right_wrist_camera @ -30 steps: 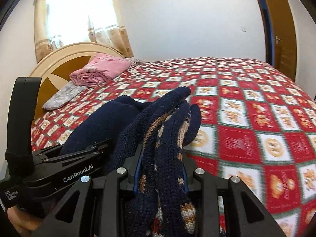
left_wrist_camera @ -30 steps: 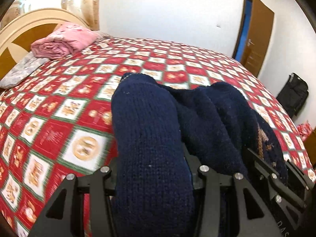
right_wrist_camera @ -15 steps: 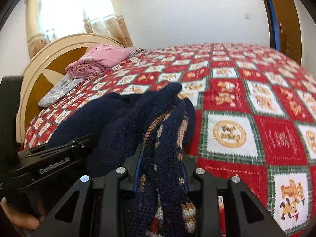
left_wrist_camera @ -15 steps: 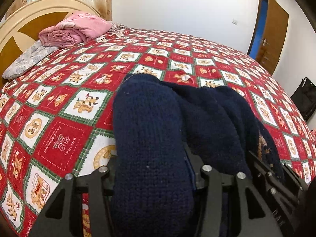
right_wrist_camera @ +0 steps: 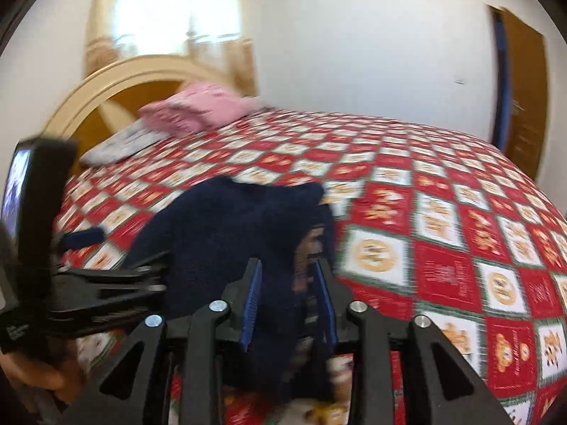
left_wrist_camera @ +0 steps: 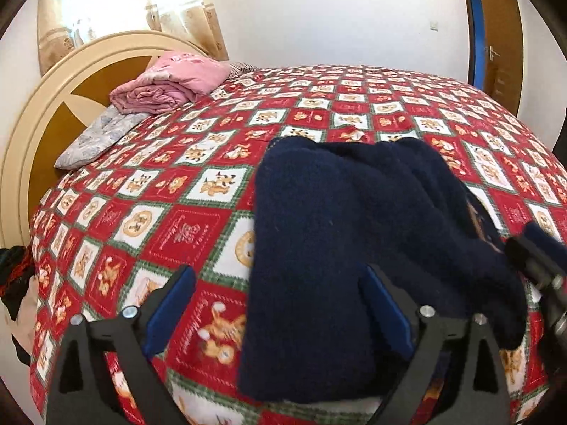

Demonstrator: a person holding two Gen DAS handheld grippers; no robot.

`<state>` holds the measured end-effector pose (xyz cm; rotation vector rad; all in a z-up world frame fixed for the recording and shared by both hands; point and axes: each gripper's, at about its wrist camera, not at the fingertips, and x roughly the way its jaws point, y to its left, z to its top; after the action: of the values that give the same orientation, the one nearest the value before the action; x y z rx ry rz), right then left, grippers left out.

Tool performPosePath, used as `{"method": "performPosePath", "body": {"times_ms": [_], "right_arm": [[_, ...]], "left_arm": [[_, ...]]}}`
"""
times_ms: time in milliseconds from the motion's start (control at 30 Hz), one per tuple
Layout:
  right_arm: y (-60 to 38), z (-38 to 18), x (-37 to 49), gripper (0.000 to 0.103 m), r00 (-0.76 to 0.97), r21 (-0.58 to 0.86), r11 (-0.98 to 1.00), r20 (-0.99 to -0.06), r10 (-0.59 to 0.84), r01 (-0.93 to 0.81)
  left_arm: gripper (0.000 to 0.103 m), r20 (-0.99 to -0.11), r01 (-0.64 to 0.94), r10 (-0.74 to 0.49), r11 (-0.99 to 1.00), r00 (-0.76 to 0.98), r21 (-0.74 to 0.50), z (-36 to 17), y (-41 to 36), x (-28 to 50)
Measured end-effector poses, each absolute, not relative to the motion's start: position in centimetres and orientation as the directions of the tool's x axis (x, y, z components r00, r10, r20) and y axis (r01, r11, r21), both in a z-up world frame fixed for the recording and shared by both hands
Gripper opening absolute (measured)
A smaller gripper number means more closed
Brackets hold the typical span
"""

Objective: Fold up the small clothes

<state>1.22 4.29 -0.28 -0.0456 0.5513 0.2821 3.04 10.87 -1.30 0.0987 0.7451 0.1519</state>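
Observation:
A dark navy knitted sweater [left_wrist_camera: 340,233] lies folded on the red patterned bedspread [left_wrist_camera: 170,212]. My left gripper [left_wrist_camera: 280,304] is open, its blue pads spread wide at the sweater's near left edge, and it holds nothing. In the right wrist view the same sweater [right_wrist_camera: 226,233] lies ahead, with its patterned inner side showing at the right edge. My right gripper [right_wrist_camera: 288,297] has its pads partly apart around that edge of the sweater. The view is blurred, so I cannot tell whether the pads press on the knit. The left gripper [right_wrist_camera: 106,283] shows at the left of that view.
A folded pink blanket [left_wrist_camera: 170,83] and a grey pillow [left_wrist_camera: 95,134] lie by the cream and brown headboard [left_wrist_camera: 46,117]. A brown door [left_wrist_camera: 503,32] stands at the far right. Dark clothing [left_wrist_camera: 14,283] hangs off the bed's left edge.
My left gripper has opened and let go of the sweater, which now lies on the bed. My right gripper's pads have spread apart. Both grippers have drawn back.

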Motion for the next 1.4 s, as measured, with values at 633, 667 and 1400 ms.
{"method": "performPosePath", "body": {"times_ms": [633,667,1400], "right_arm": [[2.3,-4.7,0.6,0.023,0.701,0.053,0.976,-0.688,0.190,-0.213],[1.8,-4.2,-0.1,0.023,0.703,0.100,0.976,-0.680,0.209,-0.193],[0.0,-3.7,-10.1,0.024,0.586,0.101,0.993,-0.802,0.120,-0.065]], "left_arm": [[0.102,-0.714,-0.084,0.132,0.991,0.687,0.102,-3.3,10.6,0.5],[0.102,-0.711,-0.080,0.127,0.992,0.691,0.100,-3.1,10.6,0.0],[0.102,-0.733,0.042,0.072,0.990,0.677,0.136,-3.0,7.7,-8.6]]}}
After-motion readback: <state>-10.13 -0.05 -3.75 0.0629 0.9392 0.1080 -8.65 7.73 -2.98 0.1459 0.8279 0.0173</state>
